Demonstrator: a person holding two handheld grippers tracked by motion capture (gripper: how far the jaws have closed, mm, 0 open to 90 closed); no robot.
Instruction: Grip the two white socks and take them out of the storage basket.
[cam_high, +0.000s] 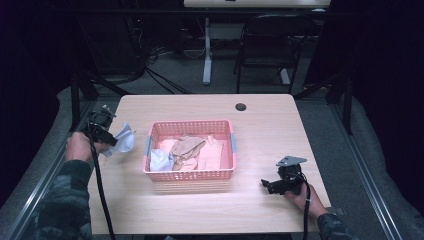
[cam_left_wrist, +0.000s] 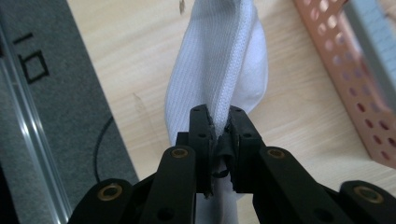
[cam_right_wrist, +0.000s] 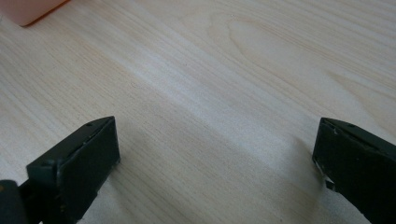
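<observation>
Overhead view; two close table (cam_high: 260, 120)-level views

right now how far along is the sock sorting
Early on. Done: one white sock is out of the pink basket, pinched in the shut left tool above the table to the basket's left. Left: several tan and pale clothes lie in the basket. The right tool rests open, holding nothing.

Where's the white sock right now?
White sock hangs pinched in the left gripper over the table's left side in the high view, just left of the pink basket.
</observation>
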